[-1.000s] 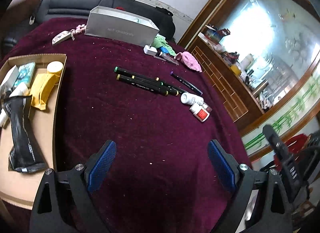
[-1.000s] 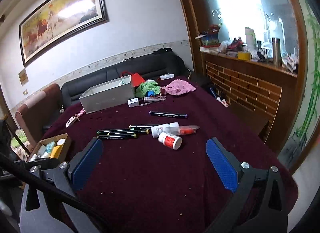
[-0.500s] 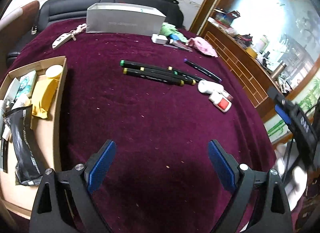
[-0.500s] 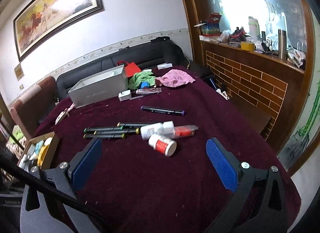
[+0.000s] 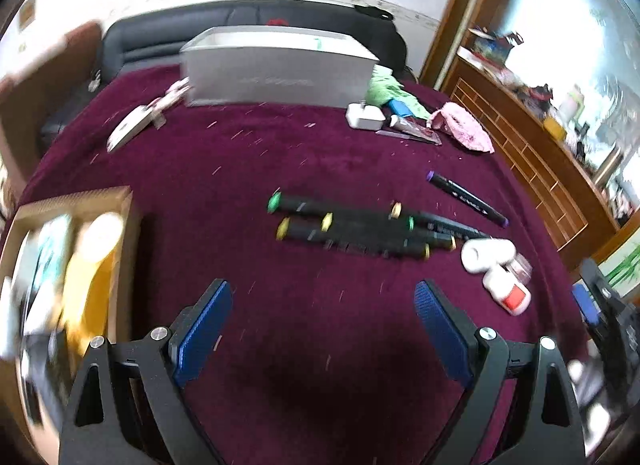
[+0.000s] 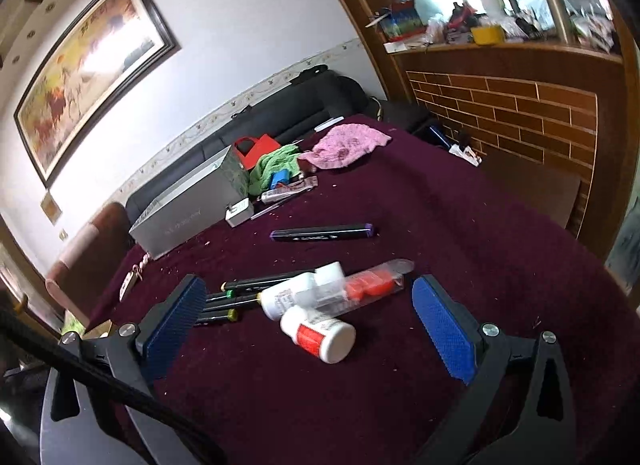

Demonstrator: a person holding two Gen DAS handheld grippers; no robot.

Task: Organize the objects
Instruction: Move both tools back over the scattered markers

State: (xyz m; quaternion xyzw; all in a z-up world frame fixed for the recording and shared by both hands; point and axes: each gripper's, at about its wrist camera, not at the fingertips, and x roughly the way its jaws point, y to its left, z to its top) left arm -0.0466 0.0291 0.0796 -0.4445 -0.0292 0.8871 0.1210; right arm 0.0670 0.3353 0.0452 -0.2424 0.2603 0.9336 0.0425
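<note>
Several black markers point(image 5: 352, 229) lie side by side mid-table on the maroon cloth, and a purple-capped marker point(image 5: 466, 199) lies apart to their right. My left gripper point(image 5: 324, 297) hovers open just short of them, nothing between its blue pads. In the right wrist view a white bottle with a red label point(image 6: 318, 335), another white bottle point(image 6: 296, 295) and a clear tube with red contents point(image 6: 372, 285) lie in a cluster. My right gripper point(image 6: 308, 289) is open, tilted, with its fingers on either side of that cluster and not touching it.
A cardboard tray point(image 5: 76, 195) holding toiletries sits at the left edge. A grey box point(image 5: 276, 69) stands at the back, with a white charger point(image 5: 364, 117), green cloth point(image 6: 274, 167) and pink cloth point(image 6: 344, 143) beside it. A brick-faced counter point(image 6: 500, 105) borders the right.
Both grippers have moved forward over the table. The left has closed in on the markers. The right has sunk and rolled, and the bottles now sit between its fingers.
</note>
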